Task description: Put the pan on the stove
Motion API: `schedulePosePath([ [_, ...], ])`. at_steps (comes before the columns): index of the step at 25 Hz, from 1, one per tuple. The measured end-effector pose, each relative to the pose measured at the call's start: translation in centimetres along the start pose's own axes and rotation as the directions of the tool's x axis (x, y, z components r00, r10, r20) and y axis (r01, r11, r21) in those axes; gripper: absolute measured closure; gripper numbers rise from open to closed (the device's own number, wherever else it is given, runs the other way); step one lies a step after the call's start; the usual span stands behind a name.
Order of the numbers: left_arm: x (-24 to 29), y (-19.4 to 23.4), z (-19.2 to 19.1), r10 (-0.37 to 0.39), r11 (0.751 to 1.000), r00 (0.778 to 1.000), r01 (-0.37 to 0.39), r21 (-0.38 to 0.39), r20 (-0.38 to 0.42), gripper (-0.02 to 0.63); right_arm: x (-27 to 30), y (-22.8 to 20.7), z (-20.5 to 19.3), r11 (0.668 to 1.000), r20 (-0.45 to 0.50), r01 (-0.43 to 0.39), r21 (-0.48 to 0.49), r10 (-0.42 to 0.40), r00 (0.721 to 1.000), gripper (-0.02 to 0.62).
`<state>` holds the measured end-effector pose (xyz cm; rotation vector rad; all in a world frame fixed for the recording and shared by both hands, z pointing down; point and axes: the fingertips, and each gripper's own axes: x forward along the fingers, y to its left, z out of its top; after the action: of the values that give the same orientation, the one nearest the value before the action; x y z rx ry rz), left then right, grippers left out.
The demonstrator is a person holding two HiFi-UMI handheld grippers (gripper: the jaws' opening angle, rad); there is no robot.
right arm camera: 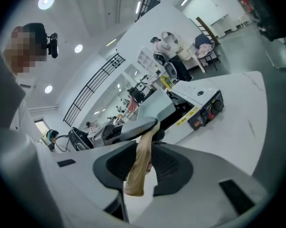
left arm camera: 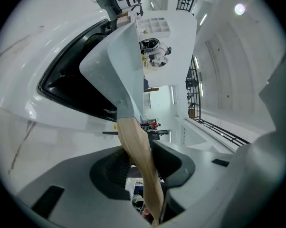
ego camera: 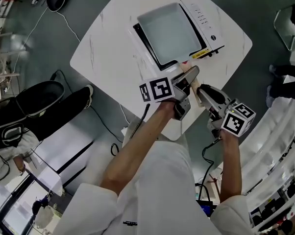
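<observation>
A grey square pan [ego camera: 169, 31] lies on the black top of a white stove [ego camera: 208, 18] on the white table [ego camera: 103, 48]. Its wooden handle [ego camera: 189, 76] sticks out toward me over the table's near corner. My left gripper [ego camera: 183, 89] is shut on the handle; in the left gripper view the handle [left arm camera: 138, 151] runs between the pads up to the pan [left arm camera: 109, 65]. My right gripper [ego camera: 202, 94] comes in from the right beside it. In the right gripper view the handle's end [right arm camera: 142, 165] sits pinched between the pads, and the pan [right arm camera: 155, 109] lies beyond it.
The stove's front panel with knobs [right arm camera: 212, 107] faces the table's right side. A black bag or seat [ego camera: 37, 99] and cables [ego camera: 108, 126] lie on the floor at the left. White plastic sheeting [ego camera: 280, 131] hangs at the right. The table's near corner is under my grippers.
</observation>
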<state>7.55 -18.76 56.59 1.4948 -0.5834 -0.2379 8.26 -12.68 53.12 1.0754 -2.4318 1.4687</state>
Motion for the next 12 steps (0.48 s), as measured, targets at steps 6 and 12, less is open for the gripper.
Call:
schedulePosePath([
  [6, 0.2, 0.1, 0.2, -0.028, 0.999, 1.000, 0.028, -0.023, 0.013, 0.472, -0.8, -1.2, 0.4, 0.998, 0.037, 0.067, -0.008, -0.066, 0.997, 0.442],
  [12, -0.1, 0.1, 0.1, -0.025, 1.000, 1.000, 0.025, -0.017, 0.001, 0.387, -1.2, -0.8, 0.4, 0.996, 0.043, 0.082, -0.029, -0.080, 0.996, 0.372],
])
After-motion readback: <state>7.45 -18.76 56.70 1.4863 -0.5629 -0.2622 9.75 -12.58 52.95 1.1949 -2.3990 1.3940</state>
